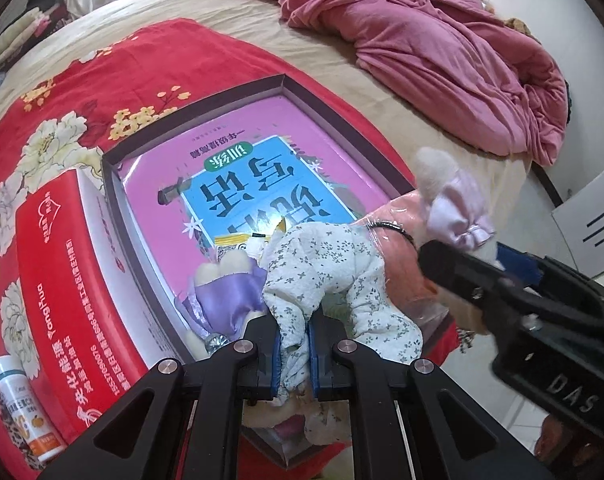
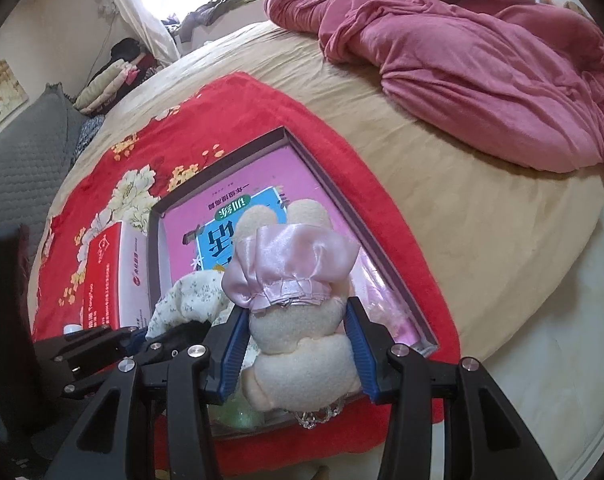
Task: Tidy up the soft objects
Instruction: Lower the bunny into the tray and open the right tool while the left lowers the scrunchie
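My left gripper (image 1: pixel 296 332) is shut on a white floral cloth (image 1: pixel 325 256), which drapes over the near end of a shallow dark-rimmed box (image 1: pixel 282 80). A plush toy in a purple satin dress (image 1: pixel 222 300) lies in that box on a pink and blue book (image 1: pixel 262 176). My right gripper (image 2: pixel 296 308) is shut on a cream plush doll in a pink satin dress (image 2: pixel 290 268), held above the box's near end (image 2: pixel 286 132). The left wrist view shows the right gripper (image 1: pixel 477 256) at the right with the doll (image 1: pixel 457 208). In the right wrist view, the left gripper (image 2: pixel 142 340) and cloth (image 2: pixel 194 296) sit low on the left.
The box rests on a red floral blanket (image 1: pixel 102 60) over a beige bed. A red carton (image 1: pixel 74 280) stands left of the box, with a white bottle (image 1: pixel 22 412) beside it. A crumpled pink quilt (image 1: pixel 421 40) lies at the far side. A grey cushion (image 2: pixel 22 168) is at the left.
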A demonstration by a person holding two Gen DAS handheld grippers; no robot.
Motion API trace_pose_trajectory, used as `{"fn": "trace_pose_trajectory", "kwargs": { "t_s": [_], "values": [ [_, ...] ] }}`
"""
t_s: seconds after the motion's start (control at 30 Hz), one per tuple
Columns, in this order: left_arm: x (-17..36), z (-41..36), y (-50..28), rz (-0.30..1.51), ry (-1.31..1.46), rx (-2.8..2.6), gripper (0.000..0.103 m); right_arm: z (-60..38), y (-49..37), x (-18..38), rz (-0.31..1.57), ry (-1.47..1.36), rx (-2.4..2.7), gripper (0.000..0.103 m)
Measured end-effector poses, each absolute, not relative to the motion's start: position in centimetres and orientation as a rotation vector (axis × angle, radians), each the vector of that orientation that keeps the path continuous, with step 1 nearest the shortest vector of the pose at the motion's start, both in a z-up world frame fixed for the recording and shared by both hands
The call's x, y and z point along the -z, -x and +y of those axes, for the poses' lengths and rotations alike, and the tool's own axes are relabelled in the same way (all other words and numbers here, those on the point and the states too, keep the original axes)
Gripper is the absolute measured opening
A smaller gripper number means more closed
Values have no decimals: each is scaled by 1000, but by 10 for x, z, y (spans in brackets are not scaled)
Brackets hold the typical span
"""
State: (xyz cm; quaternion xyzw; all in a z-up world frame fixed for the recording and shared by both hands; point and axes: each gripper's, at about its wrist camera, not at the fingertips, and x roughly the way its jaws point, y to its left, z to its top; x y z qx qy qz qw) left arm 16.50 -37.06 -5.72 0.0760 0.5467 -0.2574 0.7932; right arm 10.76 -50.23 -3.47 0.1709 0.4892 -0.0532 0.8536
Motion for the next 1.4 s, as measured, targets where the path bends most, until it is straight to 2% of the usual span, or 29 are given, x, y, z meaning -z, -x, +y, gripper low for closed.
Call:
{"fn": "trace_pose_trajectory", "kwargs": {
  "t_s": [0.77,1.1,1.2,1.4],
  "values": [
    [64,-378,-170,1188,-173,580,12,-495,-146,61,1092,-320,68,50],
    [64,-379,-171,1192,-175,576,12,-493,-144,59,1085,-316,66,54],
    [64,-381,-170,1189,-181,582,13,-496,-139,51,1055,-325,68,61],
    [62,-383,-170,1185,-180,586,13,-514,-123,38,1017,-363,113,62]
  ]
}}
